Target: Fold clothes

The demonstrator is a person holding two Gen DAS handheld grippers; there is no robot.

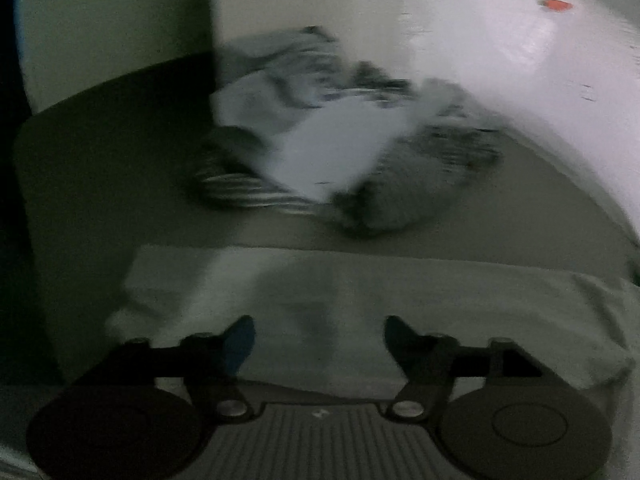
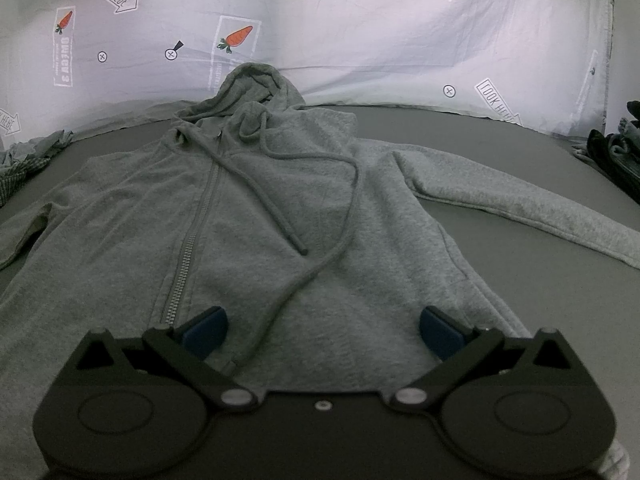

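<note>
The grey zip hoodie [image 2: 256, 216] lies flat, its left sleeve cut off. Above its hem, the right gripper [image 2: 323, 330] gapes empty. The left gripper [image 1: 320, 338], also spread, faces a blurred clothes pile [image 1: 336, 140].

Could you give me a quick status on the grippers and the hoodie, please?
Left gripper open, right gripper open, both empty. Grey hoodie flat, zipped, sleeve spread, unfolded. Drawstrings loose across chest; clothes pile beyond.

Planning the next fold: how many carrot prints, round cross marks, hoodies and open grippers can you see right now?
Carrot prints: 2
Round cross marks: 4
Hoodies: 1
Open grippers, left gripper and right gripper: 2
Total: 9
</note>
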